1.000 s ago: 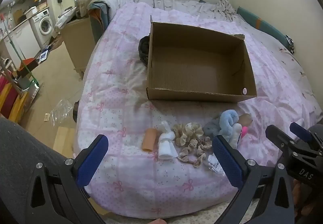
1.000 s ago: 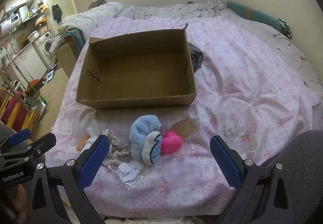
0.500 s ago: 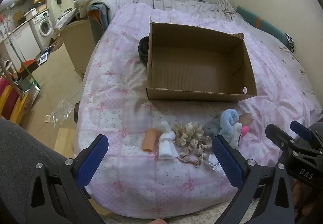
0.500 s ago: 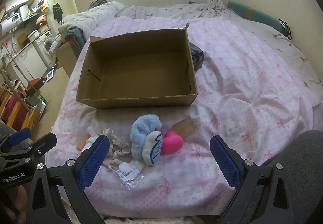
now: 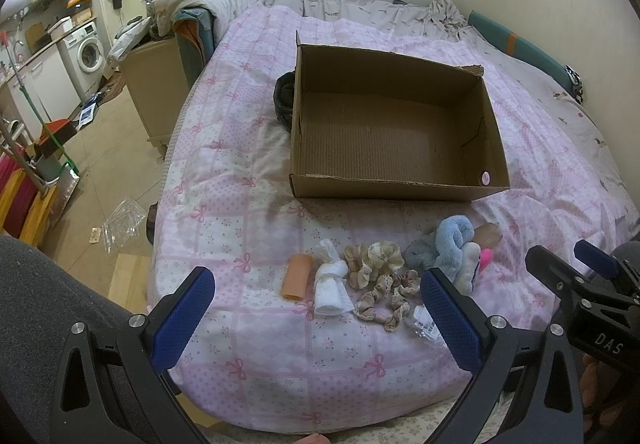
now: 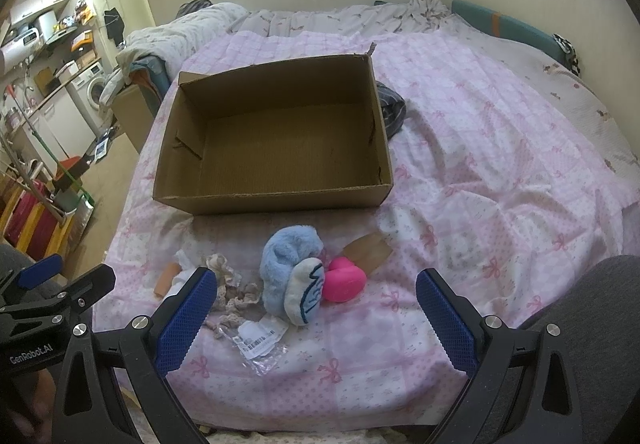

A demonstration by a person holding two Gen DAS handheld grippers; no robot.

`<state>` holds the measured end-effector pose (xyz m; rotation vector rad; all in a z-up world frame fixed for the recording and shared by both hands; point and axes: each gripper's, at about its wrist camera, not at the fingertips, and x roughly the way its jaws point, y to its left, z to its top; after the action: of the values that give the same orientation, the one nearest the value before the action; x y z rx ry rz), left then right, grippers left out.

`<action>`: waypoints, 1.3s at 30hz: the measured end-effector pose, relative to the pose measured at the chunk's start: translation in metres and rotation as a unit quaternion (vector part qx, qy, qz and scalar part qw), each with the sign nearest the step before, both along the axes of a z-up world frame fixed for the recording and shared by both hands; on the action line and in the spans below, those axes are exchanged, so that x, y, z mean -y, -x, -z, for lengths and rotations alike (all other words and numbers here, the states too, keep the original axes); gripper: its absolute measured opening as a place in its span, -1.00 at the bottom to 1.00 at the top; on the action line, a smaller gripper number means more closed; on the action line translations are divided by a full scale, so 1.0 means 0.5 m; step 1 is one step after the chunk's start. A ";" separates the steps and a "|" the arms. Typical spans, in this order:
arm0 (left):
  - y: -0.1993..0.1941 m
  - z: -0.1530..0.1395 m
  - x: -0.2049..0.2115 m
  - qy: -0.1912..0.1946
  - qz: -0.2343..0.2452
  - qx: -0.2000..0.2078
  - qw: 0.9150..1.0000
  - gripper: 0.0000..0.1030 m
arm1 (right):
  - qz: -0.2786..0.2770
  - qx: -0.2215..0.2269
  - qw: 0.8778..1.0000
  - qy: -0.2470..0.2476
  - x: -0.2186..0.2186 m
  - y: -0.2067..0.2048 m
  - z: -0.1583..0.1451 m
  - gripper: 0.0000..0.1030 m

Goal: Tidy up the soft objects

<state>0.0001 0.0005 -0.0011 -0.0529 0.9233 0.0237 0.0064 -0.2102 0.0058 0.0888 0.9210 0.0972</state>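
A fluffy blue plush (image 6: 289,264), a pink heart (image 6: 346,280), beige scrunchies (image 5: 376,264) and a white rolled cloth (image 5: 330,284) are laid in a row on the pink bedspread (image 5: 248,204), near the open cardboard box (image 5: 394,124). The left gripper (image 5: 316,308) and right gripper (image 6: 316,308) are held released, jaws wide apart, above the bed's near edge, with the row lying just beyond their fingertips.

Left wrist view: low at foot of bed (image 5: 256,148), aimed along bed toward far wall, set toward left edge, floor visible at left. Right wrist view: same low height, further right, facing same way, angled slightly left. Both near pile of soft items, further from cardboard box (image 5: 396,188) (image 6: 276,200). Shared: box, blue plush (image 5: 454,240) (image 6: 288,260), scrunchies (image 5: 376,264) (image 6: 232,284), pink quilt. Each view catches other gripper at frame edge.
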 end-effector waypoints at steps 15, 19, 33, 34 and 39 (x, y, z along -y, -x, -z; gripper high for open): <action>0.003 0.004 -0.001 -0.002 -0.003 0.000 1.000 0.99 | 0.004 0.002 1.000 -0.003 0.005 -0.001 0.006 1.00; 0.003 0.006 -0.001 -0.003 -0.003 -0.001 1.000 0.99 | 0.006 0.001 1.000 -0.005 0.005 -0.001 0.005 1.00; 0.003 0.002 0.001 -0.005 -0.006 -0.002 1.000 0.99 | 0.006 0.002 1.000 -0.004 0.004 -0.001 0.005 1.00; 0.003 0.002 0.001 -0.005 -0.006 -0.002 1.000 0.99 | 0.006 0.003 1.000 -0.004 0.003 -0.001 0.005 1.00; 0.002 0.003 0.000 -0.005 -0.005 -0.002 1.000 0.99 | 0.006 0.003 1.000 -0.005 0.003 -0.001 0.004 1.00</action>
<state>-0.0010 0.0008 -0.0024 -0.0484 0.9265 0.0381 0.0067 -0.2118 0.0039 0.1031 0.9148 0.0907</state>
